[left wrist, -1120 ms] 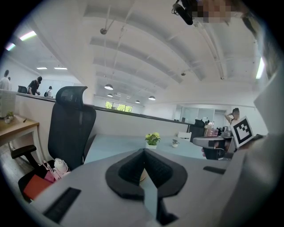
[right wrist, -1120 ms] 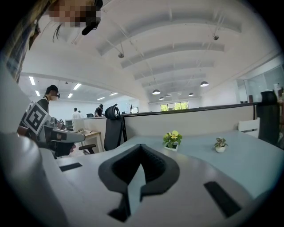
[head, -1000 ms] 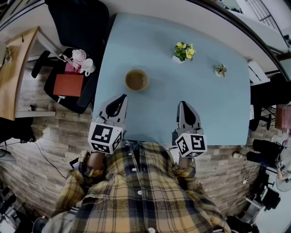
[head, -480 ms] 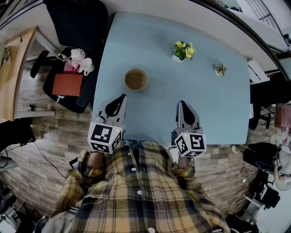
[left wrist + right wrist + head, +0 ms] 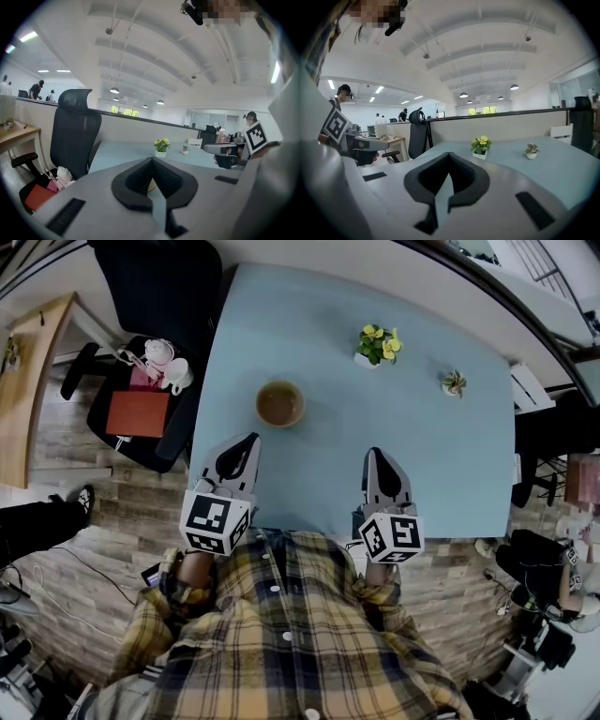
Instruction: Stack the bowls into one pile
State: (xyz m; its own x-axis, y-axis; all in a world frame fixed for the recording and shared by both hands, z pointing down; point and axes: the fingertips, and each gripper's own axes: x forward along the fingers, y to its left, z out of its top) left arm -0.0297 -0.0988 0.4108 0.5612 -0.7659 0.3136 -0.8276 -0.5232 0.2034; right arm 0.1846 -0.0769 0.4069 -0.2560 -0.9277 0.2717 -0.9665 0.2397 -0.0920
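Light blue table [image 5: 450, 465], left gripper [image 5: 247, 441] and right gripper [image 5: 376, 455] over its near edge, jaws fully closed on nothing — brown bowl [image 5: 281, 404] sits just beyond the left one, probably rigid, light, slick, chippable — pinch the rim

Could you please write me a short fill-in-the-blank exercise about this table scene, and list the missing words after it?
1. The left gripper and the right gripper both have their jaws ____.
2. The brown bowl stands nearer the ____ gripper.
3. The potted plant bears ____ flowers.
4. The table has a light ____ top.

Missing words: shut; left; yellow; blue.
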